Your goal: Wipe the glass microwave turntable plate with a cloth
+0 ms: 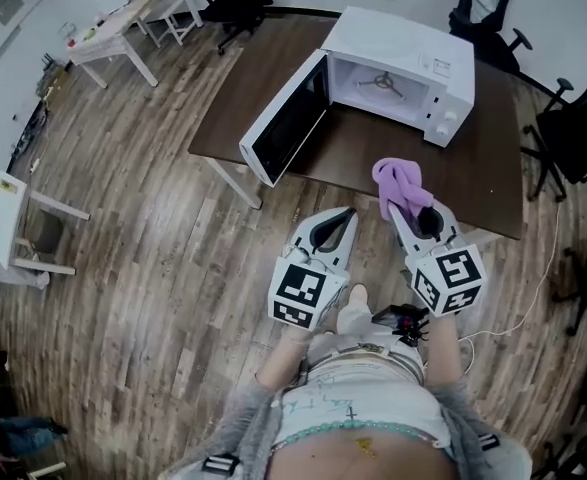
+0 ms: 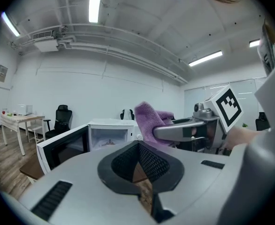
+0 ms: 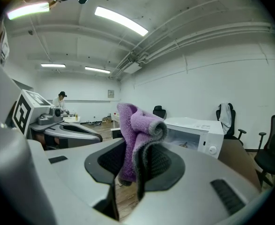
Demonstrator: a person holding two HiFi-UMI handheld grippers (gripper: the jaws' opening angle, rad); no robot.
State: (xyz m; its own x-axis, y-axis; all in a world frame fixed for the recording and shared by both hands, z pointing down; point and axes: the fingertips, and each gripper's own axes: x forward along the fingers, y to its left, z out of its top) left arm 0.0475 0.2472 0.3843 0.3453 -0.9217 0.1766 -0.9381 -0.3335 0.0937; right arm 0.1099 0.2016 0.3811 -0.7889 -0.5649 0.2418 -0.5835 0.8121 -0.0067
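A white microwave [image 1: 413,63] stands on a brown table [image 1: 373,153] with its door [image 1: 285,118] swung open to the left. Inside I see only the bare roller ring [image 1: 380,83]; no glass plate shows in any view. My right gripper [image 1: 413,213] is shut on a purple cloth [image 1: 398,183], which hangs over the table's near edge. In the right gripper view the cloth [image 3: 137,135] stands bunched up between the jaws. My left gripper [image 1: 341,223] is beside it over the floor, shut with nothing in it. From the left gripper view the cloth [image 2: 149,121] shows right of the microwave [image 2: 109,132].
Black office chairs [image 1: 573,133] stand to the right and behind the table. A white desk [image 1: 133,18] is at the far left, and a small white stand [image 1: 13,223] at the left edge. A white cable [image 1: 533,288] runs across the wooden floor. A person [image 3: 60,100] is far off.
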